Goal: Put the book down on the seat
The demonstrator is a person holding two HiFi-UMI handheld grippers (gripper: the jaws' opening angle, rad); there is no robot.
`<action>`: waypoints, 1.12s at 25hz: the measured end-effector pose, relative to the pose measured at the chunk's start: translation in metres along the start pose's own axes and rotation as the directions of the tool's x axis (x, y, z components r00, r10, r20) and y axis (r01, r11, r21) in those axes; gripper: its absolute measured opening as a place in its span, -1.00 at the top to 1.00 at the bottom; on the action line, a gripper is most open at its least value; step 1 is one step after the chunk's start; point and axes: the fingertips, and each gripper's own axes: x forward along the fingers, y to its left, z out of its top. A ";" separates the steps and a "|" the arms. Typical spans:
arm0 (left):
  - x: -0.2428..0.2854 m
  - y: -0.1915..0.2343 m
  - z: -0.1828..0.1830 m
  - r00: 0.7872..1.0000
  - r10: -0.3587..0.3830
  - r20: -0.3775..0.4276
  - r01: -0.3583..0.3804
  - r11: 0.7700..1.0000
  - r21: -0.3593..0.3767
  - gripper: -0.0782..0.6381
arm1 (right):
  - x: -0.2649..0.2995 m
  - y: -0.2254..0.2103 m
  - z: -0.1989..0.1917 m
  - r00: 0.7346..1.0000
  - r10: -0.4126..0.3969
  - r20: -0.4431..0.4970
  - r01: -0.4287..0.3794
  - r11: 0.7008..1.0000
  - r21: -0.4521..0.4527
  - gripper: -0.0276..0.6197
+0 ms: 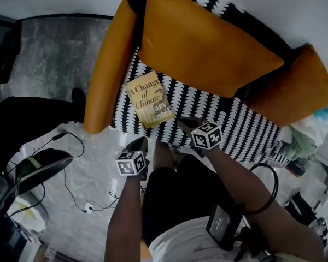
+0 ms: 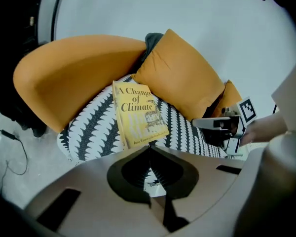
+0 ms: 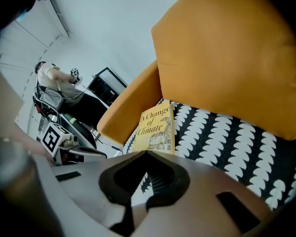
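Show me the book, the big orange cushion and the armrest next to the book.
book (image 1: 148, 99): head view, middle of its yellow cover.
orange cushion (image 1: 208, 48): head view, centre of its face.
armrest (image 1: 107, 70): head view, middle of its orange top.

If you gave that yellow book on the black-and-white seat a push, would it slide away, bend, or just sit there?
The book looks like a thin paperback, so it would probably flex a little when lifted by one edge. It lies flat on the fabric seat, so it likely drags rather than slides freely, and it cannot roll.
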 end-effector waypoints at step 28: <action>-0.177 -0.121 0.040 0.977 -0.051 0.209 0.020 0.989 0.148 0.75 | -0.171 0.147 0.059 0.977 0.091 0.194 -0.061 0.986 -0.154 0.87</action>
